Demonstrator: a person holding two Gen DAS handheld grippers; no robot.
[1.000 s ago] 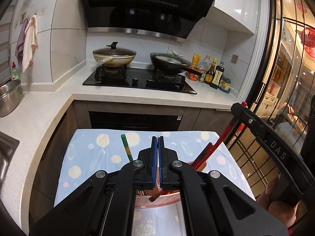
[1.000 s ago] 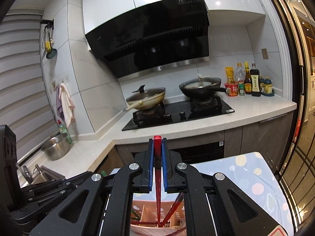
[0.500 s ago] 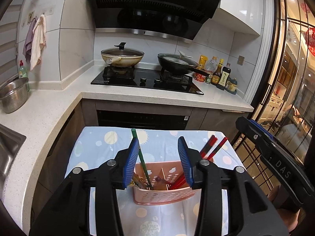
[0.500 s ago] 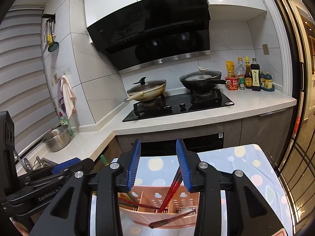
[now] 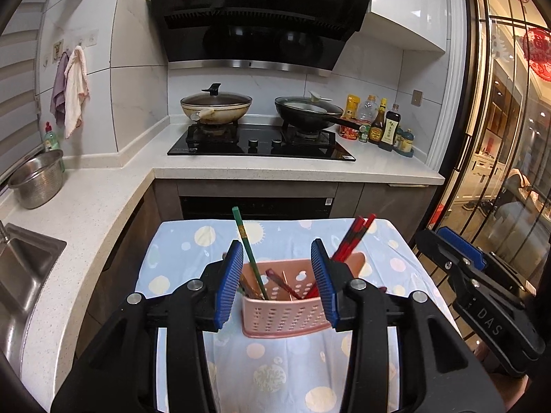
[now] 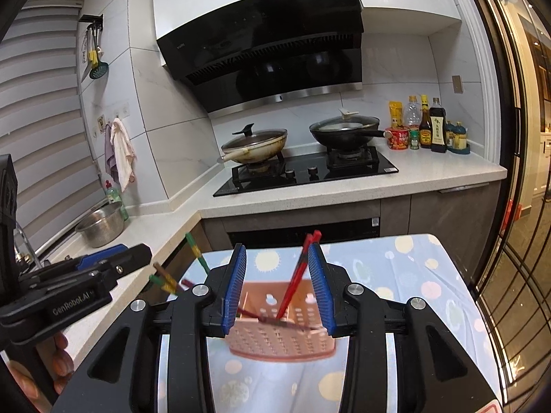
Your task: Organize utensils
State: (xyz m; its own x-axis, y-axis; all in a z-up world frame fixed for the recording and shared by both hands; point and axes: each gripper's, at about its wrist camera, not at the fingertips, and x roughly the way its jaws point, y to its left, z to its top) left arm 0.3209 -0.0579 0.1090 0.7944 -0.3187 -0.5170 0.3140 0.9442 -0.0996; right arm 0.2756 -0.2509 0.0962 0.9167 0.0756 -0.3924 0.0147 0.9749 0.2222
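Kitchen tiles, a black range hood [image 5: 261,17] and two lidded pans on the hob [image 5: 261,141] fill the background behind a small worktop [image 5: 193,241] draped in a pale blue cloth with coloured dots. Midway across that worktop stands a pink perforated utensil holder [image 5: 284,316], divided into compartments. A green chopstick [image 5: 248,251] leans upright in its left compartment, and a pair of red chopsticks [image 5: 351,241] slants out of the right side toward the worktop's far right corner. More sticks lie tilted inside; their exact compartments cannot be told. The left gripper [image 5: 280,284] hangs just before the holder, its blue-padded jaws spread wide and gripping nothing. The right gripper [image 6: 277,287] hovers likewise over the holder, jaws wide apart, the red chopsticks standing free between them. A steel colander [image 6: 101,223] sits on the kitchen counter beside the sink.
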